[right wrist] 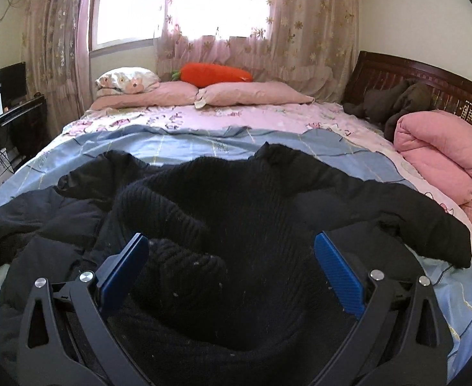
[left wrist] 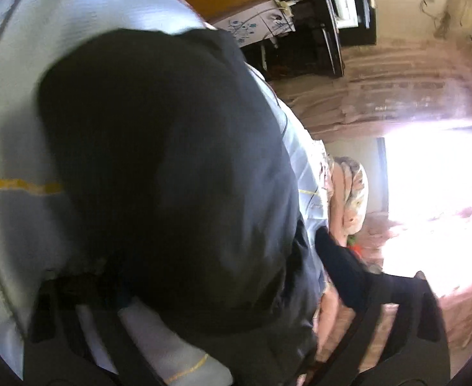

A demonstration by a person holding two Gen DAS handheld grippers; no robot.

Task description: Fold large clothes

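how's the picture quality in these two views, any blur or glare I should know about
Left wrist view: motion-blurred and rolled sideways, the black ribbed knit garment a featureless dark mass and the bright window blown out to white. Right wrist view: sharp, the garment's ribbing clear between the blue-padded fingers, though the window is overexposed and fisheye bends the wooden headboard.
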